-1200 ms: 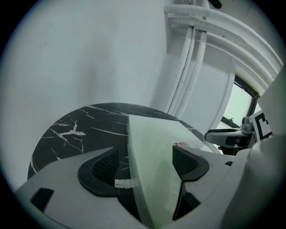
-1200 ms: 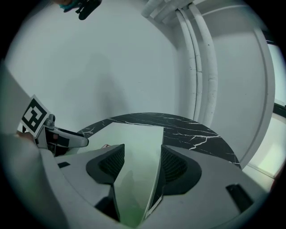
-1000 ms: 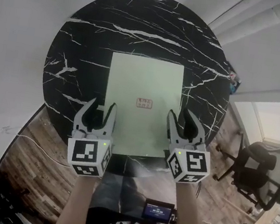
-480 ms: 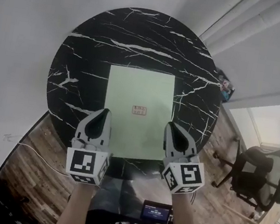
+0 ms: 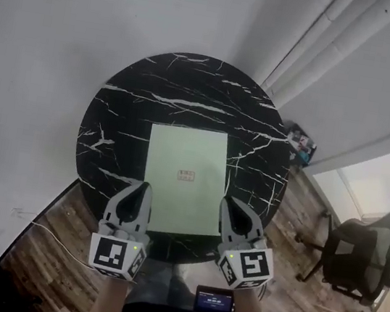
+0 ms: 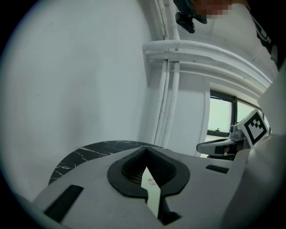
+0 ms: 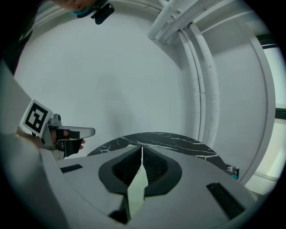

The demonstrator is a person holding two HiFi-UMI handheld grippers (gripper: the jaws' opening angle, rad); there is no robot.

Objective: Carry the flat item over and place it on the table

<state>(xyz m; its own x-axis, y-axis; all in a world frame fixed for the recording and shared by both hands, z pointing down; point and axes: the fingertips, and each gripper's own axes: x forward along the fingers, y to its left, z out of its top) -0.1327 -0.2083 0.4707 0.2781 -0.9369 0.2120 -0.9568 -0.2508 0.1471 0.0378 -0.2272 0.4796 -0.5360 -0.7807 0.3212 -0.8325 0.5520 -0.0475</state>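
The pale green sheet (image 5: 184,179) lay flat on the round black marble table (image 5: 191,85), mid-frame, with its near edge close to the table's near rim and a small label (image 5: 186,175) near its middle. We judged it thin and light, likely to sag if lifted by one side. It sat flush on slick stone, so it would be hard to get under; best slid toward the rim, then taken at both near corners together. The left gripper (image 5: 144,187) sat just beside the sheet's lower-left edge, the right gripper (image 5: 226,203) just beside its lower-right. Both claws were pressed together with nothing pinched, green showing only through the slit. Placement looked done.
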